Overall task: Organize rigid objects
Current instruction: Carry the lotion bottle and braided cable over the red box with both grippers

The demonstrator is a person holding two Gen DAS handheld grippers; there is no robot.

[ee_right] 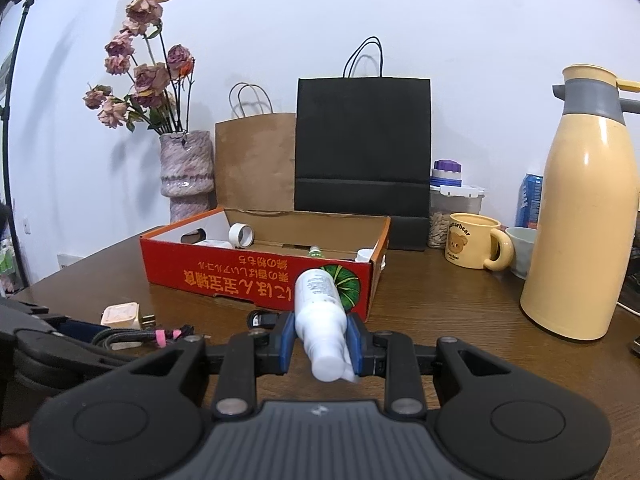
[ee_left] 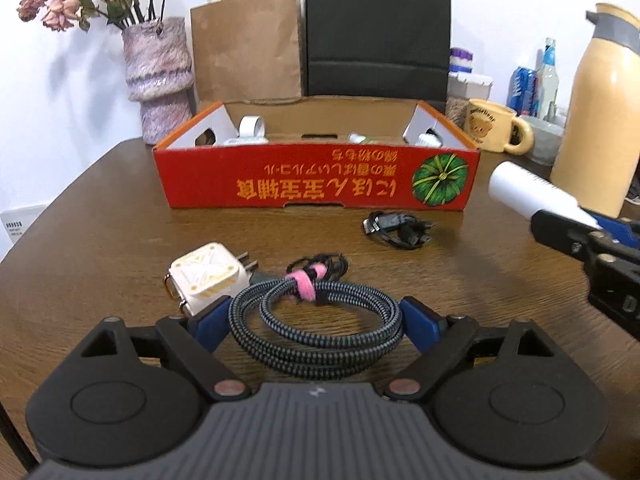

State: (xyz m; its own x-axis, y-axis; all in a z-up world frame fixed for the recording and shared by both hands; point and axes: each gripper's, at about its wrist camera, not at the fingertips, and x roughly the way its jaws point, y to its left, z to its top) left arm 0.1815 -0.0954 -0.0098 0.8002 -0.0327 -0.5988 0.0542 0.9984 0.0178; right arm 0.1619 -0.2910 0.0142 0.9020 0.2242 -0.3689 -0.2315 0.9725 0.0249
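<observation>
My right gripper is shut on a white bottle and holds it above the table, in front of the red cardboard box; the bottle also shows in the left wrist view. My left gripper is open, its blue fingers either side of a coiled braided cable with a pink tie. A white plug adapter lies just left of the cable. A black cable bundle lies before the red box, which holds a white tape roll and other small items.
A brown paper bag and a black bag stand behind the box. A vase of dried roses is at the back left. A bear mug, a jar, cans and a tall yellow thermos stand at right.
</observation>
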